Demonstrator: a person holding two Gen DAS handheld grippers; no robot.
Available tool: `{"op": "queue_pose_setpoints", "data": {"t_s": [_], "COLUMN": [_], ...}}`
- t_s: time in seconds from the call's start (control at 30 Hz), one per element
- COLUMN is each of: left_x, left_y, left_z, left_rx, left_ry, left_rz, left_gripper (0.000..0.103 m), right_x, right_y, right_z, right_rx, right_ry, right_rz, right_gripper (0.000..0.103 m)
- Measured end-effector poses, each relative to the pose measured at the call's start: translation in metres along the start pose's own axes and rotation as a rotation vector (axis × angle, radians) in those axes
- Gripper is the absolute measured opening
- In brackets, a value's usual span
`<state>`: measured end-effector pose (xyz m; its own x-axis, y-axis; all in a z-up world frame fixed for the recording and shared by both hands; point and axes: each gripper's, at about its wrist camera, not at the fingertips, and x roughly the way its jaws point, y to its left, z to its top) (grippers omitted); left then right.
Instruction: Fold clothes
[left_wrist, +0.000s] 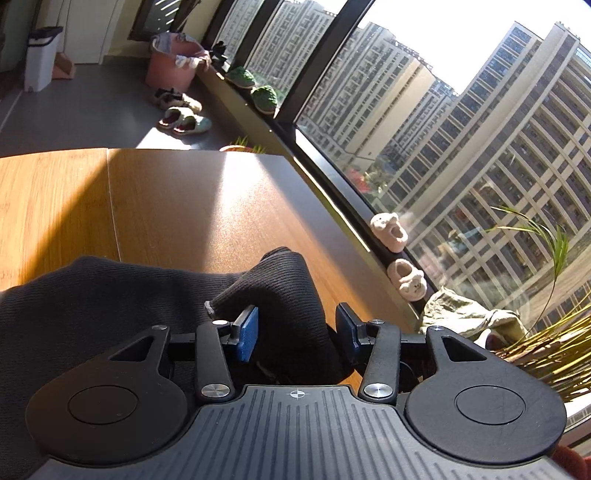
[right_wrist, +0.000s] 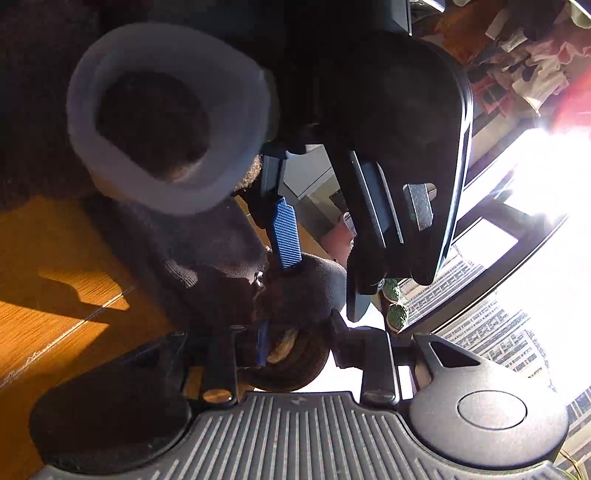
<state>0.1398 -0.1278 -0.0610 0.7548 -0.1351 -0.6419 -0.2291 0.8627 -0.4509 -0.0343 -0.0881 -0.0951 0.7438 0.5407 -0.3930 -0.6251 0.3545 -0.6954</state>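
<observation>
Jaws of left gripper (left_wrist: 297, 326) parted, blue pads either side of a raised fold of the dark ribbed garment (left_wrist: 110, 295), not visibly pressing. Right gripper (right_wrist: 295, 334) jaws narrowed around a bunched wad of the same cloth; real pinch or not, cannot tell (heavy shadow). Garment heaped on the wooden desk (left_wrist: 166, 199), spreading leftward from left gripper, grey cuff (right_wrist: 166, 122) lifted beyond right gripper. Both grippers close together, right seemingly deeper in.
</observation>
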Motion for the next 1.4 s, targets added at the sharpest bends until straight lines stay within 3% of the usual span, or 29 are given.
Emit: {"op": "queue_pose_setpoints", "data": {"t_s": [0.13, 0.4, 0.5, 0.6, 0.7, 0.87, 1.03, 1.07, 1.13, 1.17, 1.2, 1.27, 1.4], "left_x": [0.005, -0.003, -0.013, -0.022, -0.021, -0.017, -0.019, -0.021, -0.028, -0.034, -0.040, -0.051, -0.059], "left_y": [0.011, 0.035, 0.033, 0.027, 0.029, 0.046, 0.055, 0.056, 0.060, 0.062, 0.062, 0.059, 0.049], "left_z": [-0.006, -0.009, -0.010, -0.009, -0.009, -0.011, -0.012, -0.012, -0.011, -0.010, -0.010, -0.007, 0.001], "left_rx": [-0.006, -0.066, -0.066, -0.026, 0.011, -0.039, -0.083, -0.092, -0.113, -0.118, -0.120, -0.108, -0.093], "left_ry": [-0.004, -0.003, -0.024, -0.051, -0.051, -0.043, -0.049, -0.051, -0.054, -0.062, -0.072, -0.103, -0.135], "left_rz": [0.061, 0.060, 0.065, 0.101, 0.145, 0.130, 0.110, 0.108, 0.098, 0.089, 0.082, 0.080, 0.068], "left_gripper": [0.052, 0.060, 0.057, 0.055, 0.060, 0.069, 0.068, 0.068, 0.066, 0.065, 0.065, 0.066, 0.073], "right_x": [-0.008, 0.008, 0.022, 0.022, 0.011, 0.009, 0.048, 0.051, 0.055, 0.053, 0.050, 0.040, 0.007], "right_y": [-0.019, -0.098, -0.097, -0.090, -0.089, -0.106, -0.102, -0.100, -0.098, -0.101, -0.104, -0.104, -0.068], "right_z": [-0.003, -0.034, -0.044, -0.049, -0.053, -0.077, -0.096, -0.095, -0.093, -0.089, -0.081, -0.061, -0.003], "right_rx": [0.133, 0.881, 0.963, 0.911, 0.927, 1.216, 1.397, 1.404, 1.406, 1.369, 1.308, 1.145, 0.667], "right_ry": [-0.019, 0.017, 0.069, 0.091, 0.076, 0.021, 0.093, 0.086, 0.070, 0.057, 0.046, 0.037, 0.031], "right_rz": [0.132, 0.453, 0.457, 0.417, 0.408, 0.418, 0.527, 0.542, 0.565, 0.553, 0.533, 0.462, 0.267], "right_gripper": [0.035, 0.037, 0.042, 0.046, 0.049, 0.056, 0.057, 0.057, 0.046, 0.038, 0.035, 0.035, 0.036]}}
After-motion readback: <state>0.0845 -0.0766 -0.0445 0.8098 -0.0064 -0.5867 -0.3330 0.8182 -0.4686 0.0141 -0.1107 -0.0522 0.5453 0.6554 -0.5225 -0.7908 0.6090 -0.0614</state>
